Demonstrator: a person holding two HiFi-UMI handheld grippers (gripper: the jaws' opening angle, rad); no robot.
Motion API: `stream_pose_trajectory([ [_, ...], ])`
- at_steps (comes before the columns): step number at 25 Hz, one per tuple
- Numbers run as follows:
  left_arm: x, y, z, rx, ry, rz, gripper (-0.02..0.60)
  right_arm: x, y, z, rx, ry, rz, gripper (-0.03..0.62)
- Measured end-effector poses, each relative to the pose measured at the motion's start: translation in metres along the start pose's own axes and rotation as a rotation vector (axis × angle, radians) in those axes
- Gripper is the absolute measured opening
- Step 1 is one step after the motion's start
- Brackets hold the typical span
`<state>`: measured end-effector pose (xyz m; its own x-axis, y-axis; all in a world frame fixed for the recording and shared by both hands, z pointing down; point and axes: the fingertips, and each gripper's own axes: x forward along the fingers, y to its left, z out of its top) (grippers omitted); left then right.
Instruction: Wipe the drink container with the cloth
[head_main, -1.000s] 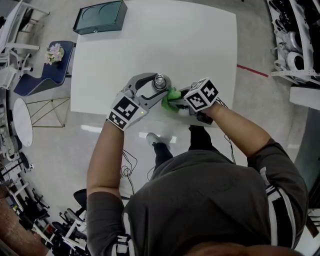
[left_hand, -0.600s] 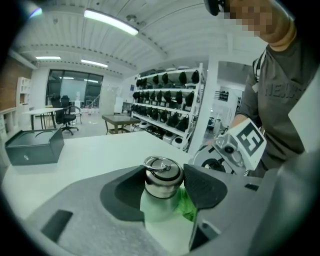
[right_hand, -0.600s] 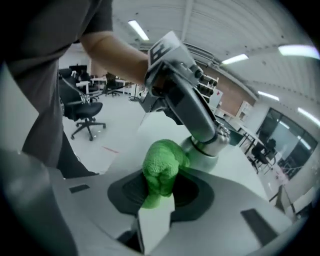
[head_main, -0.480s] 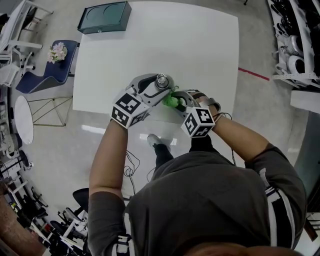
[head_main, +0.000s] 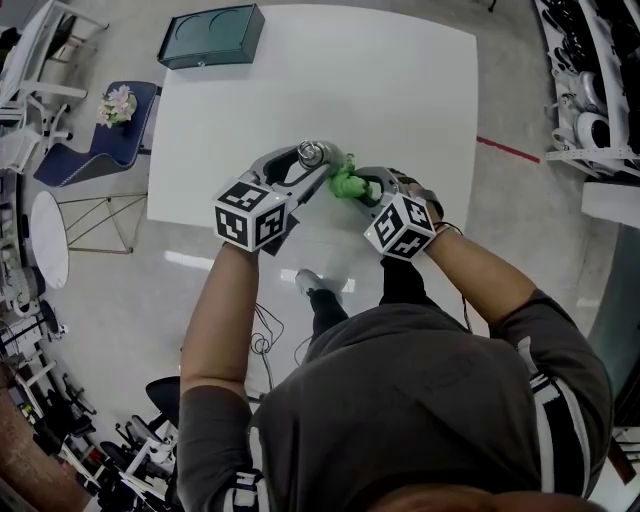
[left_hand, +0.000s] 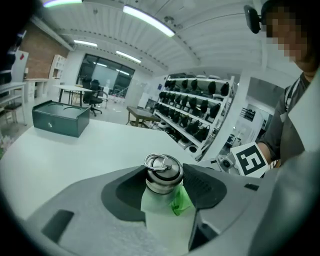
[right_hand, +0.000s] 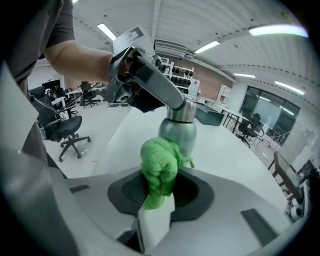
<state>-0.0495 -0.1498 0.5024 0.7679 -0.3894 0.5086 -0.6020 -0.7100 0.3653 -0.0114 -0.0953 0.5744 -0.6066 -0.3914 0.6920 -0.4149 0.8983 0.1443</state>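
The left claw (head_main: 314, 160) is gripping the bottle (right_hand: 182, 131) by its neck, just under the ring-topped steel cap, and its jaws have just been closing on it. The bottle's rounded, brushed-metal body is hanging near the front edge of the smooth white counter (head_main: 400, 90). The right claw (right_hand: 160, 192) is clenching a bunched, fuzzy green cloth (right_hand: 159, 162) and pressing it against the bottle's side. A dark teal box (head_main: 205, 35) is sitting at the far corner.
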Motion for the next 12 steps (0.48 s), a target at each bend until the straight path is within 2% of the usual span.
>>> stream_pose_trajectory([
  [3,-0.002,0.01,0.004,-0.058,-0.012,0.029,0.224,-0.01,-0.017,0.019,0.012,-0.065,-0.07,0.097],
  [7,0.003,0.023,0.011,-0.167,-0.008,0.045,0.224,-0.02,-0.035,0.047,-0.069,-0.146,-0.176,0.097],
  [12,0.006,0.035,0.018,-0.272,0.003,0.047,0.224,-0.009,-0.04,0.046,-0.126,-0.13,-0.23,0.095],
])
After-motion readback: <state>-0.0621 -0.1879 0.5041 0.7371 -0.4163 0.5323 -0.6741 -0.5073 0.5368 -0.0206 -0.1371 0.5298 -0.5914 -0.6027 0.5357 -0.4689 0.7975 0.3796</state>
